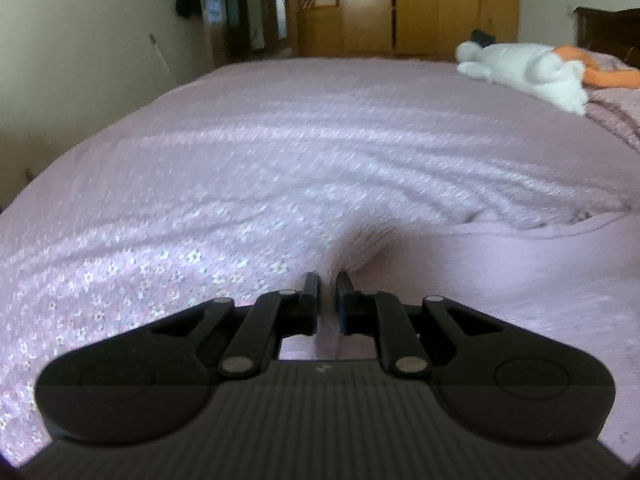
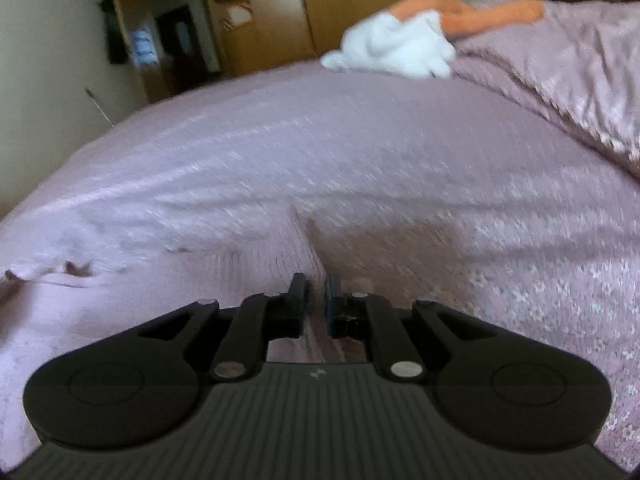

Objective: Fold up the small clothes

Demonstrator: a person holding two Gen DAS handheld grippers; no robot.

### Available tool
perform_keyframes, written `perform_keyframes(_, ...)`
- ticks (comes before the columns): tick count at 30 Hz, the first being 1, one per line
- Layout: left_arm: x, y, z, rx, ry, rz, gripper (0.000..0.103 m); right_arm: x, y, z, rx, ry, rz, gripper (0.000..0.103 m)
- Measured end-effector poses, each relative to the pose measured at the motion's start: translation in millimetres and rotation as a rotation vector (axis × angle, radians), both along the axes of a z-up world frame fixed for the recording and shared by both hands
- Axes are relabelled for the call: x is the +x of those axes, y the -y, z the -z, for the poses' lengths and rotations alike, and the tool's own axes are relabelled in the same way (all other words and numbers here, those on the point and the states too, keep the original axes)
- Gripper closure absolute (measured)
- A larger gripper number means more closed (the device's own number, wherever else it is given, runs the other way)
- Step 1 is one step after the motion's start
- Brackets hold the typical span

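Fabric, pale pink and thin, is pinched in both of your grippers over a bed. Your left gripper [image 1: 328,282] has its fingers drawn narrow on a gathered fold of the pink garment [image 1: 500,276], which spreads plain and smooth to the right of the tips. Your right gripper [image 2: 316,284] is likewise closed to a slim gap with a ridge of the same pink cloth [image 2: 120,300] rising into it; a small scalloped edge shows at the far left of that view.

The garment lies directly on the flowered bedspread [image 1: 140,280], almost matching it in colour, so its outline is hard to trace and motion blur hides the rest. A white soft toy [image 1: 528,68] with an orange piece beside it rests well apart, toward the far side of the bed.

Judging by the way it puckers at the tips, the cloth is light, limp and unlikely to hold any shape of its own. It should drape and sag between your two holds, and a thin single layer may slip free. Corners or hems, taken with a full bite, look like the safest places to hold it.
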State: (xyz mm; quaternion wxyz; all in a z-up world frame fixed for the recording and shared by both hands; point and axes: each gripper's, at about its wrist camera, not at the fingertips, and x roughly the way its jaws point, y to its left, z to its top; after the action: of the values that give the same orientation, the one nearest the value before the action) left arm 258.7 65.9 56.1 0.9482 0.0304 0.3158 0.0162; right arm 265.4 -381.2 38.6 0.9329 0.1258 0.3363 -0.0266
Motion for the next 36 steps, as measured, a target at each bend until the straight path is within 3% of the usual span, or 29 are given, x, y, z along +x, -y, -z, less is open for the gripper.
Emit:
perform_keyframes(2, 3, -3, 7, -0.006, -0.027, -0.01, 0.09, 6, 4, 8, 0.013, -0.044, -0.003, 0.093)
perform_keyframes(5, 4, -13, 13, -0.049, -0.052, -0.033, 0.081, 3, 17, 11, 0.11, -0.02, 0.034, 0.089)
perform_keyframes(8, -2, -19, 8, -0.088, -0.063, -0.063, 0.062, -10, 29, 4, 0.211, 0.014, 0.085, 0.082)
perform_keyframes(9, -5, -22, 5, -0.101, -0.066, -0.066, 0.06, -15, 33, 0, 0.225, 0.035, 0.091, 0.082)
perform_keyframes(12, -15, -29, -2, -0.134, -0.077, -0.053, 0.06, -33, 37, -12, 0.264, 0.073, 0.069, 0.081)
perform_keyframes(17, -37, -32, -10, -0.157, -0.109, -0.041, 0.06, -66, 28, -19, 0.299, 0.061, -0.01, 0.056)
perform_keyframes(19, -46, -32, -13, -0.16, -0.123, -0.031, 0.06, -81, 19, -16, 0.289, 0.051, -0.038, 0.055)
perform_keyframes(22, -53, -31, -12, -0.181, -0.153, 0.005, 0.044, -94, 8, -4, 0.275, 0.02, -0.058, 0.052)
perform_keyframes(27, -46, -29, 4, -0.156, -0.214, -0.002, 0.041, -98, -2, 15, 0.223, 0.048, -0.043, 0.051)
perform_keyframes(32, -52, -41, -2, -0.242, -0.233, -0.052, 0.044, -95, 16, 14, 0.351, 0.031, -0.026, 0.045)
perform_keyframes(36, -72, -41, -18, -0.214, -0.221, -0.043, 0.044, -106, 36, 8, 0.449, 0.038, 0.06, 0.033)
